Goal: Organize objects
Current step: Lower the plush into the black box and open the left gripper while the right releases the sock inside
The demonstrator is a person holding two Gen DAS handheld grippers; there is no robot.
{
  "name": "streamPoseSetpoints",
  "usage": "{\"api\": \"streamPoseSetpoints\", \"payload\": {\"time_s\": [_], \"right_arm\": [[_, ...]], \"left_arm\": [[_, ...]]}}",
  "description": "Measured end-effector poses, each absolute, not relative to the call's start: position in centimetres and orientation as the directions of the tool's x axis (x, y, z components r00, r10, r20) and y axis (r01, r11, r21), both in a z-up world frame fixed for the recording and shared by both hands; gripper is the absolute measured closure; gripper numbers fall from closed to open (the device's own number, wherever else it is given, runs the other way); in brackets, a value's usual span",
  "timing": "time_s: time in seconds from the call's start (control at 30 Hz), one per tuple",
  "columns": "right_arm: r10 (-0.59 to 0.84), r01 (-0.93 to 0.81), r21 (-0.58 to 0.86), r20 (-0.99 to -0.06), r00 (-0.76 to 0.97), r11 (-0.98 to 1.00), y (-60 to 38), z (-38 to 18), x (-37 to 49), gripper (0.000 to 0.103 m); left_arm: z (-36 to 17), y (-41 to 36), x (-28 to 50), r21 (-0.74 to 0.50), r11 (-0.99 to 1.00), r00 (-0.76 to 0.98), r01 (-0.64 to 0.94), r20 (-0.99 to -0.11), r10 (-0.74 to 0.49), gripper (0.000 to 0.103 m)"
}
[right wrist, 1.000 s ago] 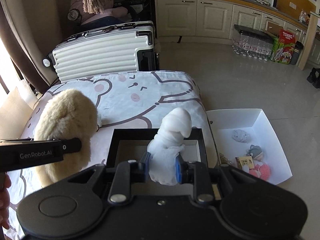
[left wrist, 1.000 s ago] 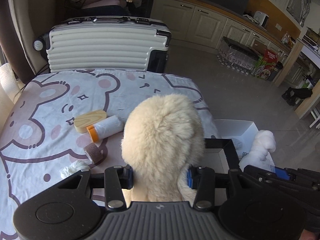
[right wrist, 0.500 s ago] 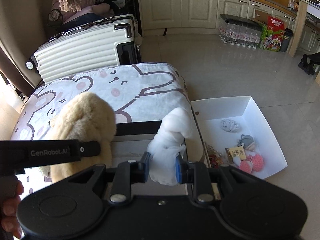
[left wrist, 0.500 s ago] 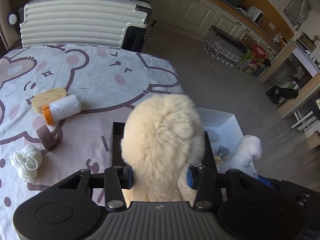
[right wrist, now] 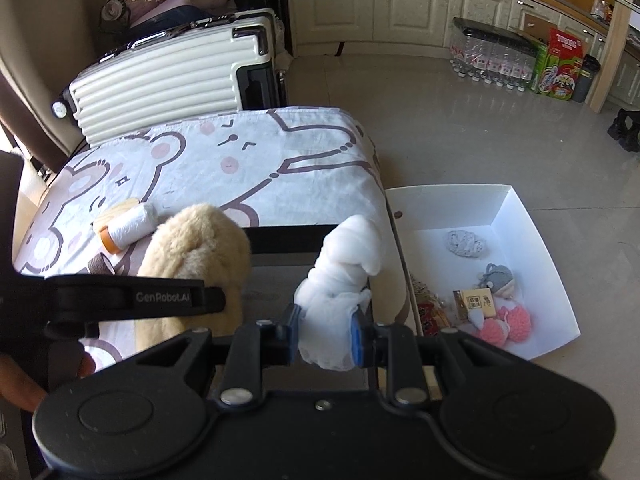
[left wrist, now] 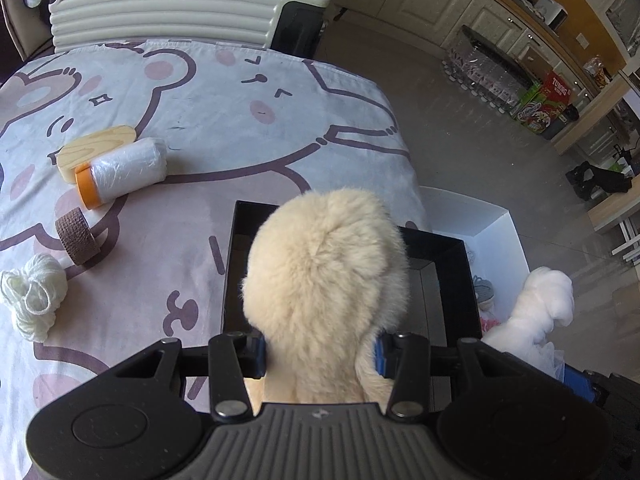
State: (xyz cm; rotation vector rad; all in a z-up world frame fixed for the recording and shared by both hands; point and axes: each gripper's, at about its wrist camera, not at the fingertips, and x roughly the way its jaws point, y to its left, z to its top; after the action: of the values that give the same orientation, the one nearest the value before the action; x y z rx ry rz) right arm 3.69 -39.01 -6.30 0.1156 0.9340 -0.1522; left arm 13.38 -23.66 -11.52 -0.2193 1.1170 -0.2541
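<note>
Left wrist view: compared with a second ago the left tongs (left wrist: 320, 354) have come down and forward, so the suitcase (left wrist: 172, 4) has slid up to the top edge and the black tray (left wrist: 236, 264) that was only peeking out on the right now sits right under the cream fluffy toy (left wrist: 326, 280). The clamp hasn't changed, the left tongs stay closed on the lower part of that toy. Over on the right wrist view the right tongs (right wrist: 325, 332) are still clamped on the white cloth bundle (right wrist: 344, 272), same squeeze as before, and the view has dipped a bit, so more of the white box (right wrist: 536, 236) on the floor shows.

Containers: the black tray lies on the bear-print bench (left wrist: 240, 120) near its right edge, and from what shows of its inside I can't see anything in it; both held things hang over it. The white box sits on the floor just beside the bench, and it holds a grey knitted piece (right wrist: 466, 243), a small grey doll (right wrist: 498, 276), a little card with a QR code (right wrist: 476, 304) and pink knitted bits (right wrist: 508, 324).

Left out on the bench: a wooden block (left wrist: 96, 152) touching a white roll with an orange end (left wrist: 120, 172), a brown tape roll (left wrist: 78, 236) and a white yarn bundle (left wrist: 34, 296)
</note>
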Motion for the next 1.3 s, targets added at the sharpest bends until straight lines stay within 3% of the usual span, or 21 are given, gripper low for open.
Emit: {"api": "streamPoseSetpoints", "payload": {"time_s": [0.27,0.47,0.53,0.73,0.87,0.97,1.3], "right_arm": [[-0.036,0.075,0.006,-0.837,0.545,0.997,-37.8,-7.9,4.4,0.077],[-0.042,0.06,-0.013,-0.861,0.507,0.998,-37.5,-8.9,4.8,0.077],[-0.044,0.056,-0.018,-0.868,0.494,0.998,-37.5,-9.4,4.9,0.077],[-0.046,0.064,-0.019,-0.888,0.458,0.998,-37.7,-10.4,5.4,0.077],[-0.043,0.031,-0.033,-0.906,0.422,0.999,-37.1,-11.3,5.7,0.077],[-0.064,0.025,-0.059,-0.918,0.391,0.998,-36.9,-12.2,6.1,0.077],[-0.138,0.054,-0.127,-0.894,0.427,0.99,-35.8,-12.7,8.3,0.077]], "left_arm": [[-13.5,-23.7,13.9,-0.264,0.96,0.375,0.088,-0.884,-0.278,0.053],[-13.1,-23.7,14.0,-0.281,0.955,0.387,0.092,-0.874,-0.294,0.044],[-12.5,-23.8,14.0,-0.249,0.964,0.414,0.098,-0.87,-0.267,0.035],[-10.9,-23.3,14.1,-0.246,0.958,0.444,0.149,-0.849,-0.287,0.035],[-9.6,-23.1,13.9,-0.155,0.972,0.494,0.175,-0.841,-0.223,0.03],[-8.9,-22.4,14.0,-0.157,0.968,0.506,0.194,-0.83,-0.236,0.029],[-10.5,-19.0,15.1,-0.166,0.979,0.473,0.122,-0.857,-0.204,0.028]]}}
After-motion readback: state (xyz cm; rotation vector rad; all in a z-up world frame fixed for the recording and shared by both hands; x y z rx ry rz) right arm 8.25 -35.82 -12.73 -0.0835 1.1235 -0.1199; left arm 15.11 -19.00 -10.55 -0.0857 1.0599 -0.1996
